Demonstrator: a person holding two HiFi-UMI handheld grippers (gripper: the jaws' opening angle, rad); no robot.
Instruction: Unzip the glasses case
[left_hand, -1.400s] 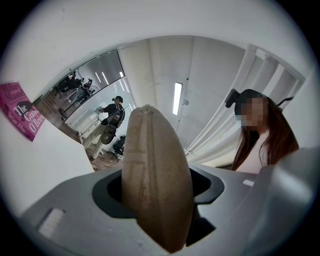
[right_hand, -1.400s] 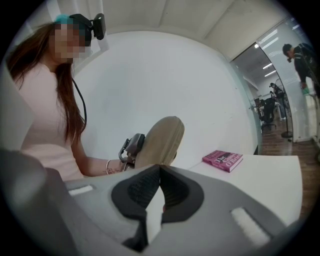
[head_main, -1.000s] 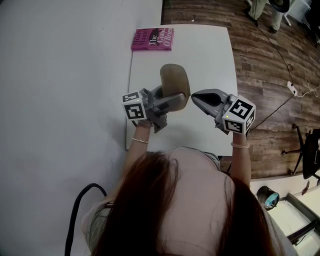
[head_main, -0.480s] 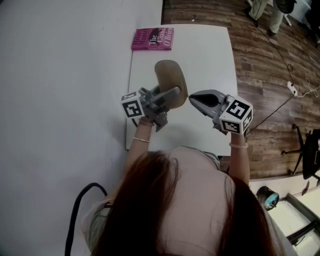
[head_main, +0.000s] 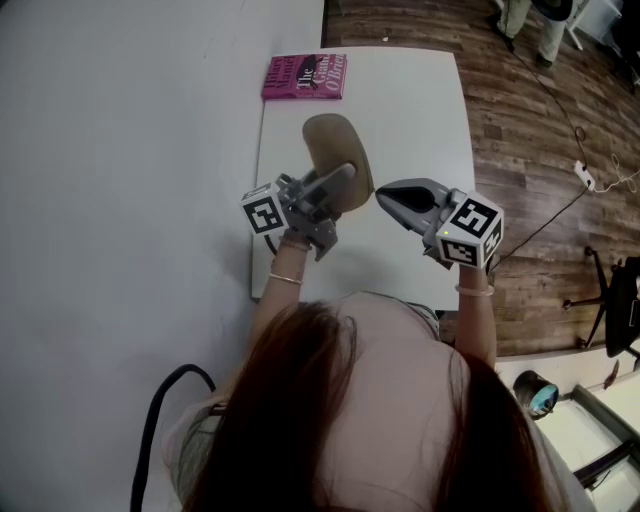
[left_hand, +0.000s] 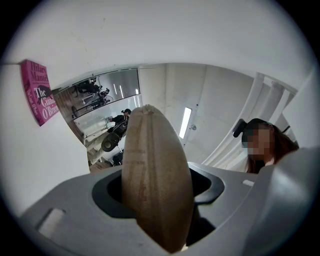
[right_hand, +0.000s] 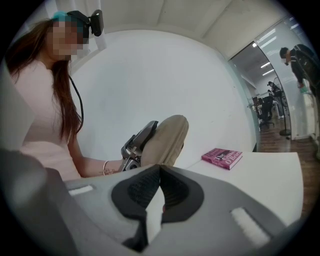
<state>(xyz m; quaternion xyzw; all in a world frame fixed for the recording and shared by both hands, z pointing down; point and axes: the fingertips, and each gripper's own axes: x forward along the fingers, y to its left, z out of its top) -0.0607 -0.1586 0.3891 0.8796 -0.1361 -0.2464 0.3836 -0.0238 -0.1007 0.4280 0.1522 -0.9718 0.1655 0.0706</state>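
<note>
While you hold it clear above the white surface (head_main: 420, 110), the tan glasses case (head_main: 328, 150) sits clamped edge-up between the fingers of your left gripper (head_main: 345, 178). Its rounded far end sticks out well past them. Nothing stands between the case and your right gripper (head_main: 380, 192). That gripper's fingers are pressed together on nothing, and their tips are just beside the case's right edge but apart from it. A pink book (head_main: 305, 77) lies flat at the far left corner of the surface, well apart from both grippers. Its cover reads "The Giant, O'Brien".
</note>
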